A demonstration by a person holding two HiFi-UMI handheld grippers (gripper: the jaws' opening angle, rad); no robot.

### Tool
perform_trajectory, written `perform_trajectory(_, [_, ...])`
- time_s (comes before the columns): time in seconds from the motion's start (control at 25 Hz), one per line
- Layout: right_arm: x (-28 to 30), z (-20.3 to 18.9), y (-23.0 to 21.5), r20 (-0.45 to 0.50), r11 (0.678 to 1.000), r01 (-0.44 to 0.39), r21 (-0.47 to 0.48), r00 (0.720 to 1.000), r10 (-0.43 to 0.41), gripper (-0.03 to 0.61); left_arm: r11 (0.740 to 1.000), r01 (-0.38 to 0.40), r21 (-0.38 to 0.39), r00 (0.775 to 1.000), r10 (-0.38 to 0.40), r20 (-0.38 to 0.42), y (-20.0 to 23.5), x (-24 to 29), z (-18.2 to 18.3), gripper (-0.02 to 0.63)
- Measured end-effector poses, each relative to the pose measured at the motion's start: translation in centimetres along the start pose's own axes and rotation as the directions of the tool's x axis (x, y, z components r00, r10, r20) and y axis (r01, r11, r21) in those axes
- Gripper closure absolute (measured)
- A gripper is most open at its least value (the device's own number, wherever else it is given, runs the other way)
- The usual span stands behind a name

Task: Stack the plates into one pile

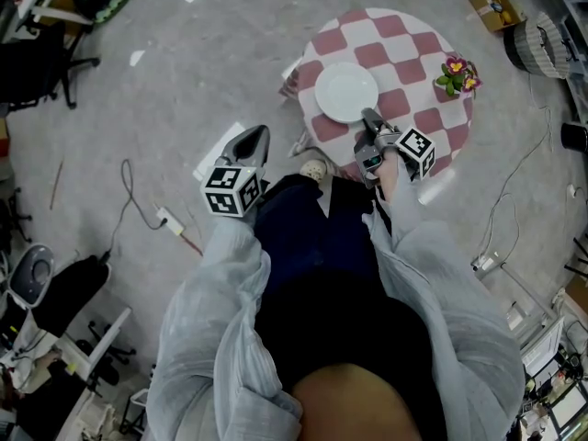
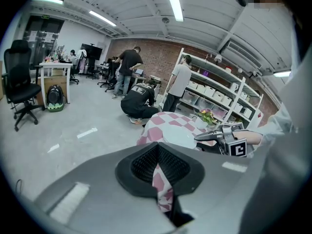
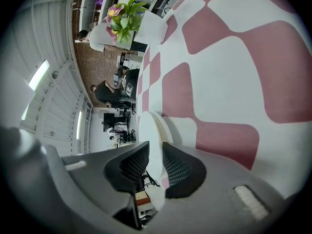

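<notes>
A white plate (image 1: 346,92) lies on the round table (image 1: 404,53), which is covered in a pink-and-white chequered cloth. Whether more plates lie under it I cannot tell. My right gripper (image 1: 369,118) is at the plate's near edge. In the right gripper view the plate's rim (image 3: 152,126) stands between the jaws of the right gripper (image 3: 156,147), which are slightly apart and not pressing on it. My left gripper (image 1: 257,136) hangs over the floor left of the table, shut and empty. The left gripper view looks over the left gripper (image 2: 158,160) at the plate (image 2: 178,137) and the right gripper (image 2: 214,136).
A small pot of flowers (image 1: 457,74) stands at the table's right edge. Cables (image 1: 138,200) trail on the floor to the left. A person (image 2: 136,101) crouches beyond the table, others stand near shelves (image 2: 219,91), and an office chair (image 2: 22,89) is at the far left.
</notes>
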State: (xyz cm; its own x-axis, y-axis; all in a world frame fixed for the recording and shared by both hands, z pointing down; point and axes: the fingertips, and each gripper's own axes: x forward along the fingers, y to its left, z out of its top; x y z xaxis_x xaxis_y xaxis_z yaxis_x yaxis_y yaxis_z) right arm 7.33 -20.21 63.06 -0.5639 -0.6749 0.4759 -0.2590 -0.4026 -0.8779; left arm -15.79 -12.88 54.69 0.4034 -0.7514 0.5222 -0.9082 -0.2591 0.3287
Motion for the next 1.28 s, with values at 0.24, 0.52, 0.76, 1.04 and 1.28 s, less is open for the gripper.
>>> perform_trajectory(0.24, [0.1, 0.0, 1.1, 0.001, 1.000, -0.013, 0.005, 1.000, 0.013, 0.397, 1.000, 0.005, 0.009, 1.000, -0.005, 0.003, -0.2, 0.1, 0.4, 0.600])
perform_trajectory(0.52, [0.6, 0.3, 3.4, 0.007, 1.000, -0.002, 0.011, 1.000, 0.002, 0.187, 1.000, 0.015, 0.021, 1.000, -0.016, 0.024, -0.3, 0.3, 1.4, 0.600])
perform_trajectory(0.76, [0.3, 0.5, 4.1, 0.015, 0.997, 0.059, -0.046, 0.998, -0.059, 0.054, 0.999, 0.034, 0.042, 0.998, -0.037, 0.053, -0.7, 0.3, 2.9, 0.600])
perform_trajectory(1.04, [-1.7, 0.1, 6.5, 0.003, 0.981, -0.016, -0.193, 1.000, 0.017, 0.028, 0.991, 0.085, 0.100, 0.992, -0.093, 0.086, -1.8, 0.8, 5.2, 0.600])
perform_trajectory(1.28, [-6.6, 0.3, 9.7, 0.019, 0.916, -0.088, -0.391, 0.994, 0.103, 0.029, 0.973, 0.166, 0.162, 0.980, -0.180, 0.082, -4.1, 1.7, 6.9, 0.598])
